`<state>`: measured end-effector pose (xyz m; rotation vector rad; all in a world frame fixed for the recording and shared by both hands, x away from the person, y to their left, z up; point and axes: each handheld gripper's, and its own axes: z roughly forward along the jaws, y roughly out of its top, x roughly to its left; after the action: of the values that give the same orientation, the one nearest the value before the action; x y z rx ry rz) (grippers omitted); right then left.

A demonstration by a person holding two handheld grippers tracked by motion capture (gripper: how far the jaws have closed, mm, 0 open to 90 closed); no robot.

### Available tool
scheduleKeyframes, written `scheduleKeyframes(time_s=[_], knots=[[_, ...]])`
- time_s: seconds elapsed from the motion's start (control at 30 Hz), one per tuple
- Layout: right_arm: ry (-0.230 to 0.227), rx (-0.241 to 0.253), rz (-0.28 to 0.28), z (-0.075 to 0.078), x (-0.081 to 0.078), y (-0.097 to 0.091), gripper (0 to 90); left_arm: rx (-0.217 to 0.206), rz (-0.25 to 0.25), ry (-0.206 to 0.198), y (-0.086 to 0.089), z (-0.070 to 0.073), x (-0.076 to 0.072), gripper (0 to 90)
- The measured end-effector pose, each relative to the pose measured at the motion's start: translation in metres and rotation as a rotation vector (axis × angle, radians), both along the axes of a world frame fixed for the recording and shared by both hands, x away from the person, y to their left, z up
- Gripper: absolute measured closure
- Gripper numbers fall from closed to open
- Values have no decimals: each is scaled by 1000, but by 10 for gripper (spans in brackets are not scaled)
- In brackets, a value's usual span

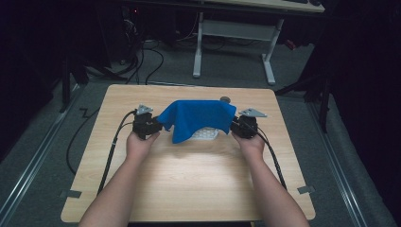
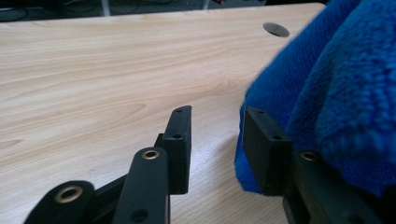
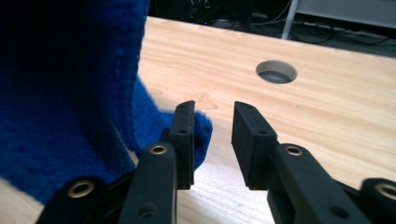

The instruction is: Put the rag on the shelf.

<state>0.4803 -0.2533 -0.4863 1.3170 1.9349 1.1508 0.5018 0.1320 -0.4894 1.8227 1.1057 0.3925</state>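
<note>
A blue towel hangs bunched above the middle of the wooden table, stretched between my two grippers. Under its lower edge peeks a white patterned thing; I cannot tell what it is. My left gripper is at the towel's left end. In the left gripper view its jaws stand open with bare table between them, and the towel lies over the outside of the right jaw. My right gripper is at the towel's right end, jaws open, with the towel outside the left jaw.
A round cable hole sits in the table near its far edge, just behind the towel. Black cables trail from both grippers toward the near edge. A white desk frame stands on the floor beyond.
</note>
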Motion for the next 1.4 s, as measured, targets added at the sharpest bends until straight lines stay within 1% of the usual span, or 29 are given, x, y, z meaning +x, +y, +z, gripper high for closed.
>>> scheduleKeyframes(time_s=[0.1,0.13,0.27,0.4,0.53,0.6,0.73,0.8,0.87,0.93,1.0,1.17,1.2,1.23,1.27,1.3,1.33,1.37,1.4], knots=[[-15,1,-8,5,-2,-3,655,8,7,-15,6,4,-4,607],[-27,-5,-9,7,-3,-4,645,11,12,-20,9,6,-5,602],[-36,-11,-21,13,-6,-9,614,7,26,-32,19,9,-12,587],[-36,-29,-24,18,-11,-14,588,11,38,-35,29,9,-19,580],[-49,-57,-27,22,-17,-18,566,10,51,-36,37,7,-26,575],[-72,-57,-36,23,-21,-20,566,8,51,-35,41,7,-30,572],[-55,-73,-39,22,-27,-26,532,16,59,-40,47,6,-37,557],[-48,-74,-45,23,-30,-28,527,10,68,-38,51,5,-40,549],[-53,-75,-42,25,-33,-31,523,15,76,-35,54,4,-44,545],[-83,-58,-50,25,-40,-33,522,12,77,-33,58,4,-49,539],[-69,-63,-46,26,-44,-35,509,13,76,-31,60,3,-53,537],[-70,-62,-22,30,-56,-35,491,6,72,-21,65,0,-66,527],[-77,-57,-12,30,-59,-35,492,5,72,-22,66,0,-69,525],[-101,-54,-6,30,-63,-35,493,6,71,-23,67,0,-72,524],[-99,-60,-4,31,-65,-34,490,4,72,-21,68,0,-75,522],[-86,-74,-1,31,-68,-34,484,7,71,-20,69,1,-78,519],[-86,-88,6,32,-71,-33,482,13,69,-21,69,1,-82,515],[-89,-87,9,32,-75,-33,482,26,69,-21,70,2,-86,513],[-102,-79,8,32,-80,-33,482,28,67,-23,70,2,-90,508]])
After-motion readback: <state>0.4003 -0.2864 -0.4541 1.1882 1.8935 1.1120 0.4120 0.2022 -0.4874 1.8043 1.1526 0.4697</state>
